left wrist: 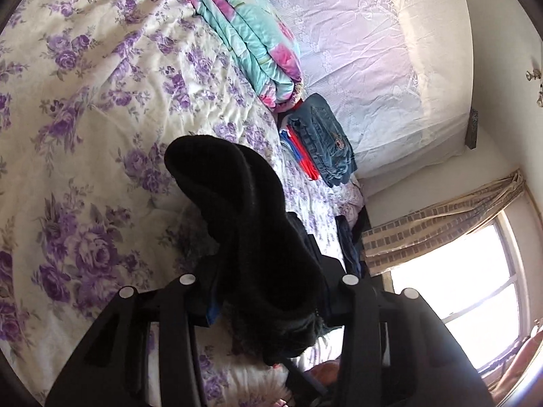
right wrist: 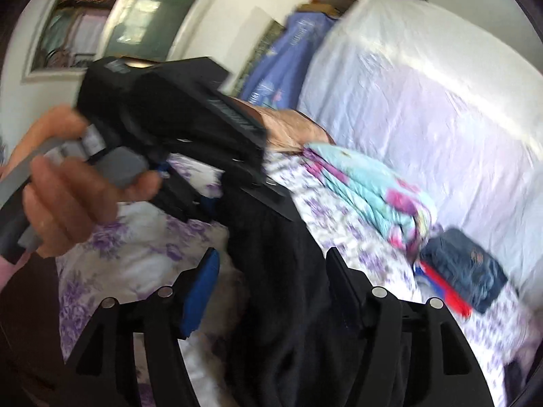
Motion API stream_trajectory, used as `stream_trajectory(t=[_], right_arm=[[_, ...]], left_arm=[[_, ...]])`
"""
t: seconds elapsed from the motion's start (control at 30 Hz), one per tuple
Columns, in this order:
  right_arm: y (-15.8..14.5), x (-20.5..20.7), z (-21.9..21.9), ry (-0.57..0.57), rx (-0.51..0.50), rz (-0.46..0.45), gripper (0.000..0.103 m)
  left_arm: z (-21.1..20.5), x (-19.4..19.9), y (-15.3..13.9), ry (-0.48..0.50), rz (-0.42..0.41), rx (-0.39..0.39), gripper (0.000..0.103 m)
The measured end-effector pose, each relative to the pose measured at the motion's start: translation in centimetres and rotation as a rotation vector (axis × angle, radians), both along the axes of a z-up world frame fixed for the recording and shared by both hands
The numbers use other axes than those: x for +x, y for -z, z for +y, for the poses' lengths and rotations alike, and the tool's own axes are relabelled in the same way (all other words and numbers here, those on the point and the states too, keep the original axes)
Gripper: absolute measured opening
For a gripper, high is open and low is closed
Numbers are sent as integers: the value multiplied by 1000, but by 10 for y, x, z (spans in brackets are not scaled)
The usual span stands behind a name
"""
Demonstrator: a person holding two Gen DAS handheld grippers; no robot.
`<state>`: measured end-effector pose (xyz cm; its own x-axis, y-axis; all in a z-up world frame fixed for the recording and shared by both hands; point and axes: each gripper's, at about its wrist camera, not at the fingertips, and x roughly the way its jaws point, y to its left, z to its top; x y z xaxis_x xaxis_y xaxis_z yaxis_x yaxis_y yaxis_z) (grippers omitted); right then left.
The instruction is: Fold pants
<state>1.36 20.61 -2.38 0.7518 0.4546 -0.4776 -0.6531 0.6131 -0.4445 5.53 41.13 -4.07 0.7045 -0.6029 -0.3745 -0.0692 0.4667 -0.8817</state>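
Right now my left gripper (left wrist: 268,291) pinches the bunched black pants (left wrist: 237,203) above the floral bedspread (left wrist: 85,118) while my right gripper (right wrist: 271,291) stands spread around them, so the heavy fabric could slip free.

Bed (left wrist: 85,84), purple-floral cover. On it: rolled turquoise-pink quilt (left wrist: 251,40) at 12 o'clock; folded jeans (left wrist: 325,139) atop red-blue garment (left wrist: 302,156) at 2 o'clock; black pants (left wrist: 237,203) centre.

Open bedspread on one side, clutter on the other

The floral bedspread (left wrist: 85,108) lies bare; the folded quilt (left wrist: 251,44) and stacked jeans (left wrist: 325,139) block the pillow side.
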Motion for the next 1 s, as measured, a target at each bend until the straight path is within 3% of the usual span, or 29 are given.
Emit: stream_trajectory(t=[0.17, 0.2, 0.23, 0.3, 0.33, 0.37, 0.4, 0.47, 0.6, 0.67, 0.73, 0.77, 0.8, 0.9, 1.0], right_arm=[[21, 12, 32, 44, -105, -70, 64], [24, 15, 35, 55, -114, -73, 53], [27, 19, 37, 82, -128, -81, 24], [27, 24, 34, 100, -115, -58, 16], [25, 25, 32, 102, -101, -48, 14], [23, 25, 28, 111, -88, -49, 14], [21, 25, 25, 118, -78, -53, 14], [19, 22, 22, 123, -68, -75, 13], [22, 12, 23, 114, -83, -121, 13], [24, 8, 23, 105, -89, -133, 13], [24, 5, 22, 107, -91, -141, 13], [24, 4, 20, 111, -89, -143, 13], [23, 1, 18, 119, -86, -147, 14], [21, 4, 9, 131, -64, -134, 14], [22, 2, 2, 140, -52, -133, 14]], left_arm=[[-3, 4, -8, 45, -10, 13, 40], [-4, 4, -10, 54, -12, 24, 40], [-4, 2, -11, 55, -7, 37, 40], [-4, 3, -12, 46, 18, 95, 41], [-3, 3, -11, 51, 37, 104, 47], [-2, 2, -9, 50, 50, 99, 77], [1, 0, -6, 28, 85, 94, 99], [5, -1, -2, -6, 114, 93, 99], [-1, 11, 2, 55, 104, -5, 99], [-8, 19, 4, 76, 106, -7, 99], [-14, 23, 2, 60, 100, 49, 92], [-19, 23, -1, 57, 96, 104, 68], [-22, 22, -3, 56, 92, 145, 52], [-33, 17, -12, 44, 65, 232, 39], [-48, 16, -23, 15, 72, 339, 37]])
